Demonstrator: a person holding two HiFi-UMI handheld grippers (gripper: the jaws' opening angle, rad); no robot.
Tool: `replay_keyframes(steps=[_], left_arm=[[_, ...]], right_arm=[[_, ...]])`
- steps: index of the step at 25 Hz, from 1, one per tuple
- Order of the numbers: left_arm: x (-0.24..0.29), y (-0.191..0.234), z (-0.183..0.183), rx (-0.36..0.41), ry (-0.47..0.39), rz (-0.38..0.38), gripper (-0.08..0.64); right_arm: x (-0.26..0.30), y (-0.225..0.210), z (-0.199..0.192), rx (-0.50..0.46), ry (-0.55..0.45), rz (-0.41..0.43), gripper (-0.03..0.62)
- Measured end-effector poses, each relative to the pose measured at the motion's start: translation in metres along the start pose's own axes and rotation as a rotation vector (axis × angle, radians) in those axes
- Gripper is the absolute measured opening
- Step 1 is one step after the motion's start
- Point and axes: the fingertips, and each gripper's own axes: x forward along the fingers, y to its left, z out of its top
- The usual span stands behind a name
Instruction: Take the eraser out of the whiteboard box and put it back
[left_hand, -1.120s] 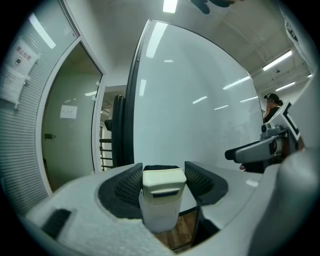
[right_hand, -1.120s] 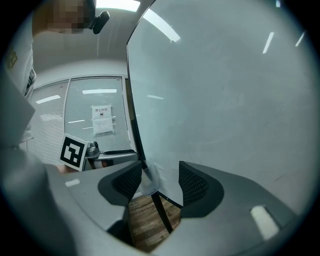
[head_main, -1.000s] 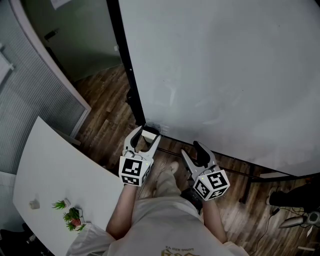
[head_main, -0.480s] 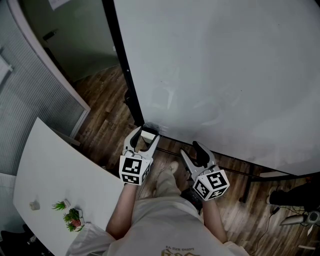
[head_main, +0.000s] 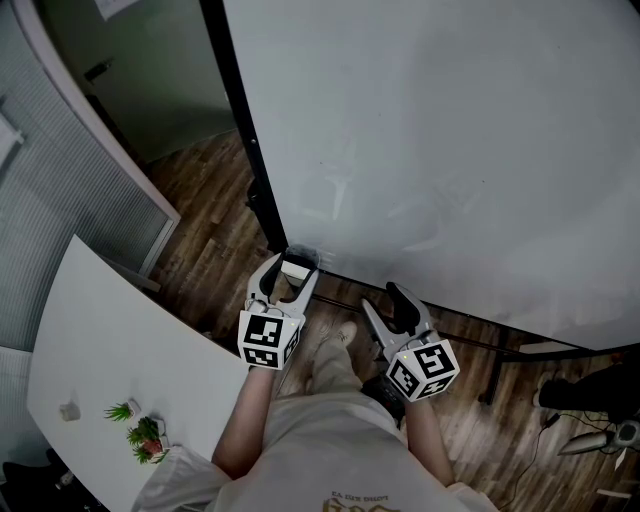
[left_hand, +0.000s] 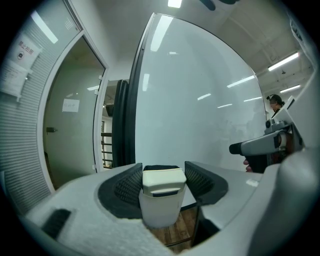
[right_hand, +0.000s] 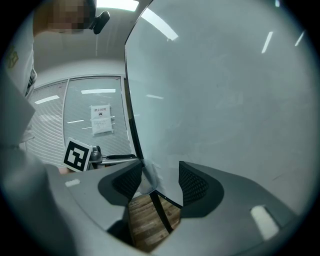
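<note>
left gripper (head_main: 289, 271) jaws clamped on the eraser (left_hand: 164, 179), pads against both its sides. eraser sits in the white whiteboard box (left_hand: 159, 212) at the whiteboard (head_main: 450, 150) lower left corner. right gripper (head_main: 385, 300) jaws apart, nothing between them, held near the board's bottom edge.

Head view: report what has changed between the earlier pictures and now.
Nothing visibly changed. The left claw stays closed on the eraser, which sits in its box at the lower corner of the whiteboard. The right claw stays open and empty beside it.
</note>
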Motion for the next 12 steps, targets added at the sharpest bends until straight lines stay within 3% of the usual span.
replay_keyframes(steps=[12], left_arm=[[-0.0007, 0.0010, -0.0032, -0.005, 0.010, -0.001, 0.259]], right_arm=[[-0.0010, 0.0008, 0.0011, 0.001, -0.004, 0.000, 0.235]])
